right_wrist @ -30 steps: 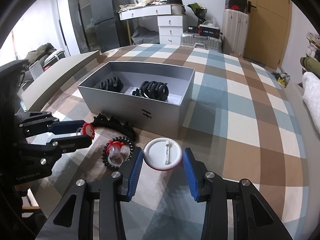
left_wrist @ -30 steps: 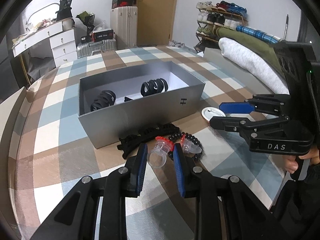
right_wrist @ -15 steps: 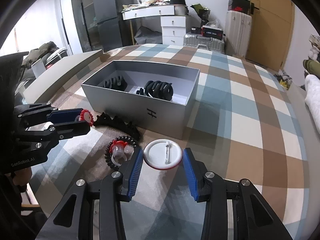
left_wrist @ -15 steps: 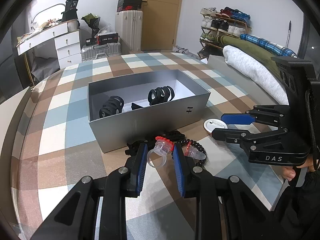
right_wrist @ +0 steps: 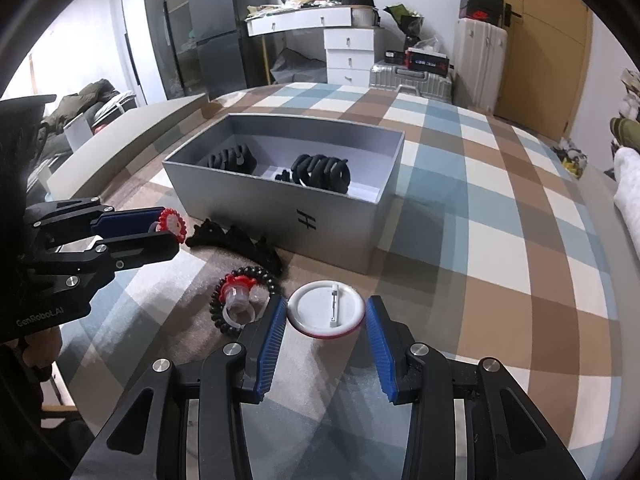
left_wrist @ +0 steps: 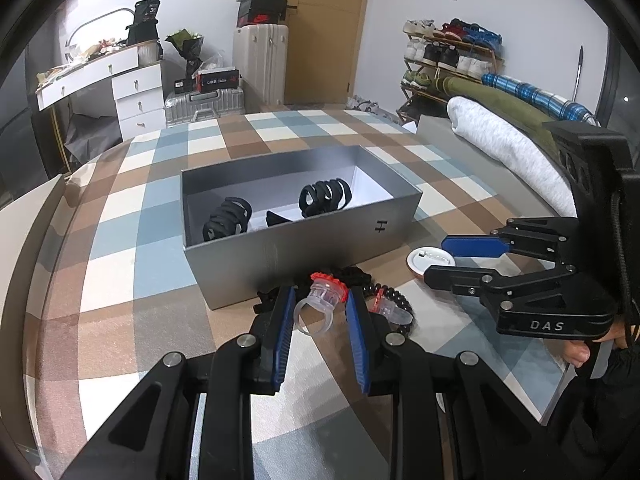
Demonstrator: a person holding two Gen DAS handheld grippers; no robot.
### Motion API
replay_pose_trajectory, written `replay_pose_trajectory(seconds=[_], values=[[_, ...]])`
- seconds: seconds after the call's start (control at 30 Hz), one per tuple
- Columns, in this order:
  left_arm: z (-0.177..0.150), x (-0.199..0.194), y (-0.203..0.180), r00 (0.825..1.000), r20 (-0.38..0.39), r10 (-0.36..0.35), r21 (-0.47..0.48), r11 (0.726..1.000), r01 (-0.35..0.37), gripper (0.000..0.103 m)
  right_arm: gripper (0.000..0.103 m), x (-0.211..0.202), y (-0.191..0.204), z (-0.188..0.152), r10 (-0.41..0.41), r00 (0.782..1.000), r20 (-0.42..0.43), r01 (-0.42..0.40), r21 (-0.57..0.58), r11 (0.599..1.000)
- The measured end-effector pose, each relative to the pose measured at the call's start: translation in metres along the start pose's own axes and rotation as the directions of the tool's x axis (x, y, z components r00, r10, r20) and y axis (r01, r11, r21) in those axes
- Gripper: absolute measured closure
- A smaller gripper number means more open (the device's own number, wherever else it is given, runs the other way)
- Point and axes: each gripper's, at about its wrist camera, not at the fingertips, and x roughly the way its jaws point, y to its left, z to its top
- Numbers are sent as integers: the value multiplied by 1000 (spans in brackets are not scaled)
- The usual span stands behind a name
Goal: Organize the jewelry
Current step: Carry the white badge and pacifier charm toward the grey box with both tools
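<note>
A: Worth worrying about the left gripper [left_wrist: 320,312]. Clamped on a clear plastic toy ring [left_wrist: 319,305] with a red toothed top, pinched across the slim body only. Held clear of the bedcover [left_wrist: 132,264], just short of the near wall of the grey box [left_wrist: 304,248]. Likely to twist or squirt out if squeezed unevenly or jolted on the way over that wall.

B: Agreed. Could also clip the wall if carried in too low, and drop outside, onto the black toothed hair clip [right_wrist: 240,242] lying along the foot of the box.

A: And the right gripper [right_wrist: 326,320]?

B: Set round the white pin badge [right_wrist: 327,309], face down, pin showing. Blue pads right at its rim on both sides, badge resting flat on the cover. Cannot tell for certain whether pressed or merely bracketing, so hard to call it gripped. Thin flat disc, little edge to bite; apt to slide out underneath or tip if lifted from one side.

A: Neighbours too close?

B: Second clear ring [right_wrist: 237,300] lies inside the black bead bracelet [right_wrist: 218,304], just left of the right gripper's left pad. Easily dragged along if swung that way.

A: Inside the box, two black claw clips [left_wrist: 326,198] near the middle; open floor at the right-hand end for a drop.
</note>
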Motion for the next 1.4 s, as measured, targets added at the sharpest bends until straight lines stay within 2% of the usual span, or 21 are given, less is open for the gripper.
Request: replay_pose_trajectory(seconds=[0.33,0.53,0.73,0.83,1.1,1.4], values=[[12,-6,9,998,64,22,-20,1000,-21,82,63,-22,5,10,20,996,84,-20,3,1000],[22,-3,21,994,104,36,-58,998,-30,82,63,-34,6,22,44,984,174,-49,21,999],[33,8,24,992,113,58,-81,996,-49,82,63,-31,5,36,73,971,227,-85,43,995],[38,14,24,991,113,69,-79,995,-60,82,63,-26,5,44,63,968,241,-77,50,996],[51,32,27,992,92,90,-91,993,-81,82,63,-3,-3,58,43,976,213,-66,100,993],[50,43,23,994,55,90,-100,991,-84,82,63,15,-11,59,43,984,175,-66,126,990]])
